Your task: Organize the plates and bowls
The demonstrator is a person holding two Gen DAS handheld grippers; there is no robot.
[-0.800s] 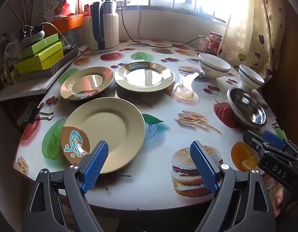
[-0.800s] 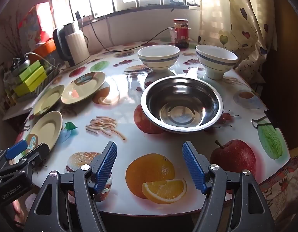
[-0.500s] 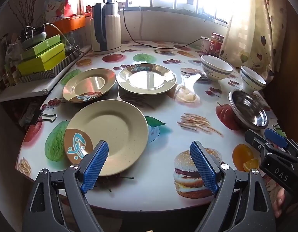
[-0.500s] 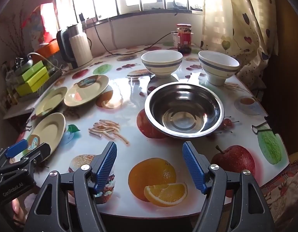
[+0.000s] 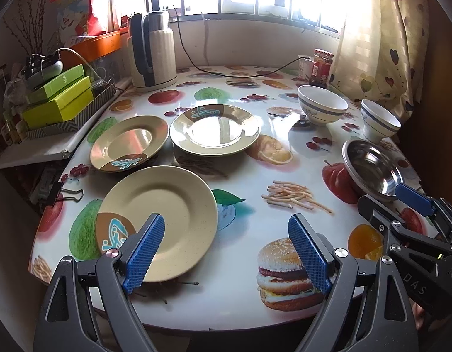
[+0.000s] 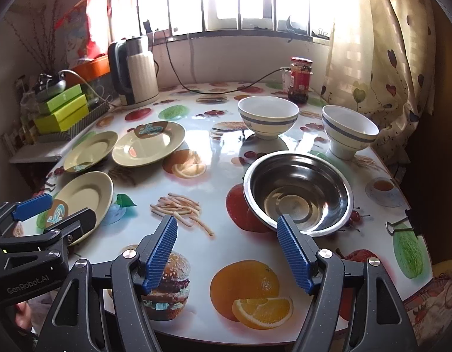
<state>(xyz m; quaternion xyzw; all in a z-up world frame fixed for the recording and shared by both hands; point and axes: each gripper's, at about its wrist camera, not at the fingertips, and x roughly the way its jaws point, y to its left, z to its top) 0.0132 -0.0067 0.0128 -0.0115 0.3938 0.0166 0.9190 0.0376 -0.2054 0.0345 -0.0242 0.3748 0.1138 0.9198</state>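
Left gripper, jaws spread and empty, has edged forward over the near plate since the earlier views. Right gripper, likewise spread, now reaches the steel bowl rim. Stacking not yet begun; two plates and two white bowls lie beyond the near plate.

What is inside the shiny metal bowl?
Nothing: the steel bowl looks empty, with only window light reflecting off its bottom. The right gripper finger covers a bit of its near rim, so that small part stays hidden.
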